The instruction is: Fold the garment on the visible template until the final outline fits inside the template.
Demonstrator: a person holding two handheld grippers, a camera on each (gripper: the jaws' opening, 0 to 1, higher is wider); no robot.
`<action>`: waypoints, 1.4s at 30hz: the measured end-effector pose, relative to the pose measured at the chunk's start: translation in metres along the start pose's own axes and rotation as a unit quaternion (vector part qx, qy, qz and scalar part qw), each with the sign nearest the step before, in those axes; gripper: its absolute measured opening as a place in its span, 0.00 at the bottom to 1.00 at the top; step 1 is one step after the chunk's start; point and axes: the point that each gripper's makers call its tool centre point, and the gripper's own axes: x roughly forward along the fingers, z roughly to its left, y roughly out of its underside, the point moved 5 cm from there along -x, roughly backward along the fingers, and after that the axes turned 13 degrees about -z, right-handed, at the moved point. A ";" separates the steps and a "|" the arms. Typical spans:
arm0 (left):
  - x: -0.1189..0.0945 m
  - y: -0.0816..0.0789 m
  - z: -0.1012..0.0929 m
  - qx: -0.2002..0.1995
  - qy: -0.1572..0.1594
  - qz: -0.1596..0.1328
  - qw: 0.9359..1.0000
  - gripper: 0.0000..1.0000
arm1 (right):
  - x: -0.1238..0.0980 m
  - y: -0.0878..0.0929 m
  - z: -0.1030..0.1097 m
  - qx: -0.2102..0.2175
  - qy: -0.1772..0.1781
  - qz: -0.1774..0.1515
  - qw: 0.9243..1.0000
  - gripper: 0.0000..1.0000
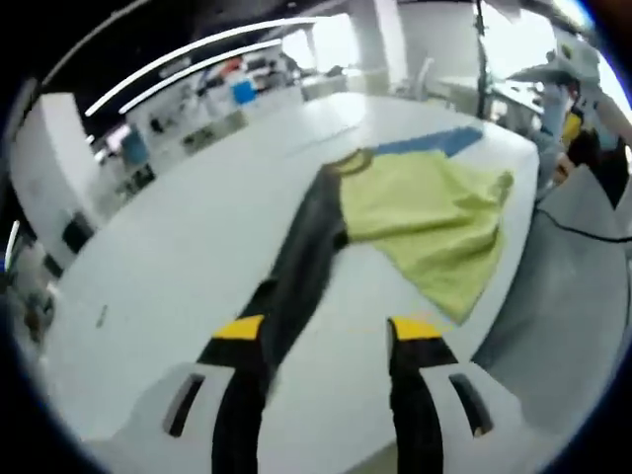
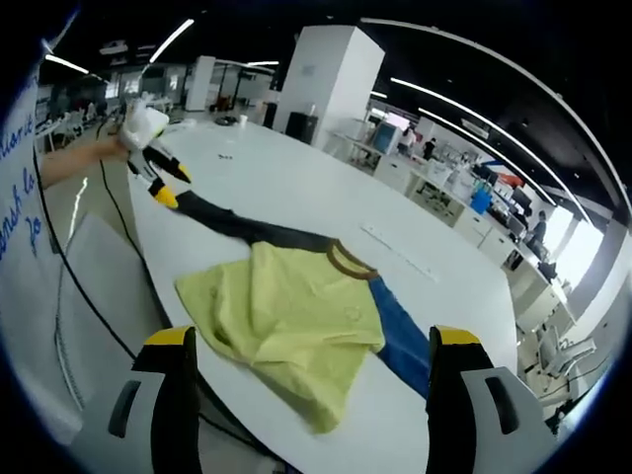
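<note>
A garment lies spread on the white table (image 1: 178, 267). Its yellow-green body (image 1: 434, 212) (image 2: 286, 316) is rumpled, with a brown collar (image 2: 351, 262). One dark sleeve (image 1: 306, 257) (image 2: 247, 229) is stretched out straight, and a blue sleeve (image 1: 434, 143) (image 2: 400, 336) points the other way. My left gripper (image 1: 326, 336) stands open at the dark sleeve's end, which runs along its left jaw. In the right gripper view, the left gripper (image 2: 166, 183) is at the sleeve's tip, held by a bare forearm (image 2: 79, 158). My right gripper (image 2: 316, 346) hangs wide open above the yellow-green body's near edge.
The table's edge (image 2: 148, 267) runs close to the garment, with a black cable (image 2: 69, 286) on the floor below it. A white board with blue writing (image 2: 20, 168) stands at the left. Desks and a white pillar (image 2: 331, 79) fill the background.
</note>
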 end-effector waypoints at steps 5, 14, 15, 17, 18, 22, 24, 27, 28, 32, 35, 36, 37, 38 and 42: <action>0.004 -0.009 -0.015 0.016 0.018 -0.004 1.000 0.52 | -0.005 0.004 -0.003 0.008 0.003 -0.002 1.000 0.96; 0.002 -0.034 -0.038 0.005 0.043 -0.051 0.998 0.84 | -0.009 0.011 -0.009 0.015 0.006 -0.008 1.000 0.96; 0.001 -0.038 -0.041 0.001 0.047 -0.057 0.997 0.86 | -0.009 0.011 -0.010 0.016 0.005 -0.009 1.000 0.96; -0.001 -0.045 -0.048 -0.012 0.058 -0.072 0.996 0.88 | -0.009 0.011 -0.010 0.016 0.003 -0.011 1.000 0.96; -0.001 -0.050 -0.051 -0.020 0.060 -0.084 0.994 0.91 | -0.009 0.012 -0.010 0.016 0.002 -0.011 1.000 0.96; -0.004 -0.059 -0.060 -0.035 0.068 -0.104 0.992 0.99 | -0.012 0.014 -0.012 0.017 -0.002 -0.012 1.000 0.96; -0.005 -0.065 -0.065 -0.044 0.076 -0.116 0.989 0.99 | -0.014 0.015 -0.014 0.017 -0.002 -0.012 1.000 0.96; -0.007 -0.071 -0.073 -0.050 0.082 -0.126 0.987 0.99 | -0.017 0.015 -0.016 0.017 -0.002 -0.015 1.000 0.96; -0.008 -0.074 -0.077 -0.053 0.085 -0.131 0.986 0.99 | -0.018 0.016 -0.016 0.020 -0.004 -0.017 1.000 0.96; -0.013 -0.082 -0.088 -0.052 0.089 -0.143 0.984 0.99 | -0.021 0.018 -0.016 0.027 -0.007 -0.024 0.999 0.96; -0.017 -0.087 -0.095 -0.047 0.090 -0.150 0.984 0.99 | -0.023 0.023 -0.016 0.037 -0.014 -0.027 0.999 0.95; -0.018 -0.088 -0.097 -0.046 0.090 -0.150 0.984 0.99 | -0.024 0.024 -0.016 0.041 -0.014 -0.028 0.999 0.95; -0.019 -0.089 -0.099 -0.043 0.089 -0.150 0.984 0.99 | -0.024 0.026 -0.016 0.044 -0.014 -0.031 0.998 0.95; -0.019 -0.088 -0.100 -0.039 0.086 -0.148 0.984 0.99 | -0.025 0.027 -0.016 0.049 -0.014 -0.034 0.998 0.94; -0.020 -0.087 -0.110 -0.046 0.091 -0.150 0.983 0.99 | -0.028 0.039 -0.017 0.080 -0.017 -0.040 0.996 0.92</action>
